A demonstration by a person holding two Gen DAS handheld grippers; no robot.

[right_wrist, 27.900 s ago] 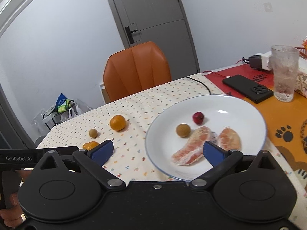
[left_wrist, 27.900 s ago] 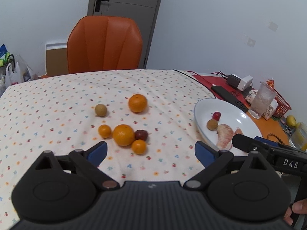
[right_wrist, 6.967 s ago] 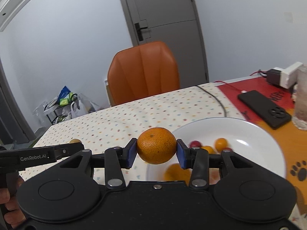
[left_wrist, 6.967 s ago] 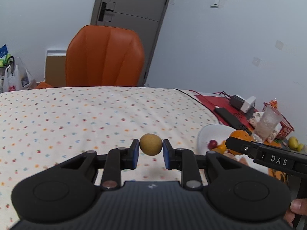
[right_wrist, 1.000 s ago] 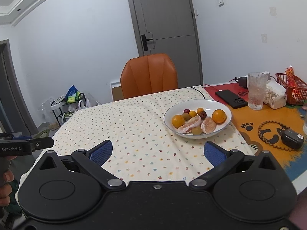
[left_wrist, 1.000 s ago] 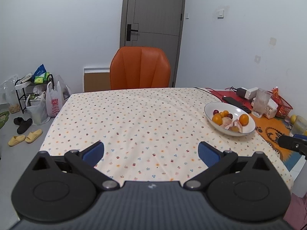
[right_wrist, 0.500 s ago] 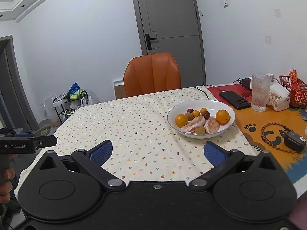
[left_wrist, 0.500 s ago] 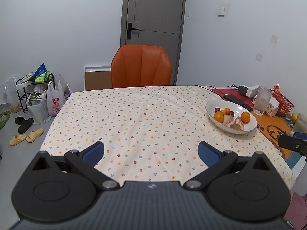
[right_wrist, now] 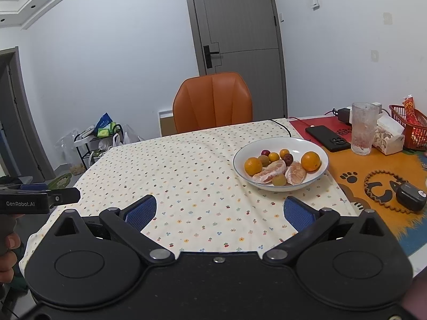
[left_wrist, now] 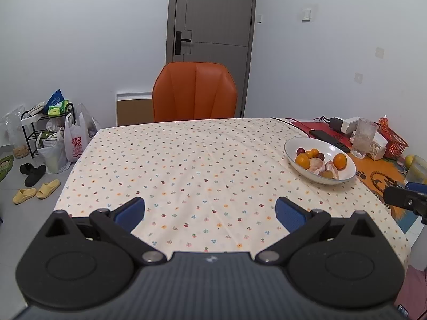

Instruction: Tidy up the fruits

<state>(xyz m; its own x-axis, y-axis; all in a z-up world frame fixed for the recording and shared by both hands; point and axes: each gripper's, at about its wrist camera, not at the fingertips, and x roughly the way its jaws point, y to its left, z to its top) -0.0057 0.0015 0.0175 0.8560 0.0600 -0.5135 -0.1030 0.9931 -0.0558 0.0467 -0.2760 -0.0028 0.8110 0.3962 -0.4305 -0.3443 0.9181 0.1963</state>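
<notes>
Left wrist view: left gripper (left_wrist: 210, 212) held level over the near edge of the table (left_wrist: 186, 165), aimed across the flowered cloth toward the orange chair (left_wrist: 194, 92); blue pads (left_wrist: 130, 212) spread wide, nothing between them. White plate (left_wrist: 292, 144) resting on the right part of the cloth, well apart from the pads, loaded with two oranges (left_wrist: 302, 160), small orange and dark red fruits and peeled citrus segments (left_wrist: 316, 164). Beyond the plate: phone (left_wrist: 329, 140), frosted glass (left_wrist: 363, 140), red basket (left_wrist: 394, 141). Tip of the right gripper (left_wrist: 404, 200) entering at the right edge, low beside the table corner; state not readable here. Right wrist view: right gripper (right_wrist: 218, 210) likewise level and low at the table's near edge, pads (right_wrist: 299, 214) fully parted, empty. Plate (right_wrist: 321, 165) ahead and right of centre, on the cloth beside the orange mat (right_wrist: 373, 170); all fruit inside it: two oranges (right_wrist: 310, 161), two peeled segments (right_wrist: 295, 172), brownish round fruits (right_wrist: 279, 179), small orange and dark red ones behind. No fruit seen loose on the cloth. Left gripper's arm at the far left edge, marked GenRobot.AI, gripped by a hand (right_wrist: 8, 250) with fingers curled round the handle below it. Glass (right_wrist: 364, 128), phone (right_wrist: 327, 138) and basket (right_wrist: 407, 128) at the right.
</notes>
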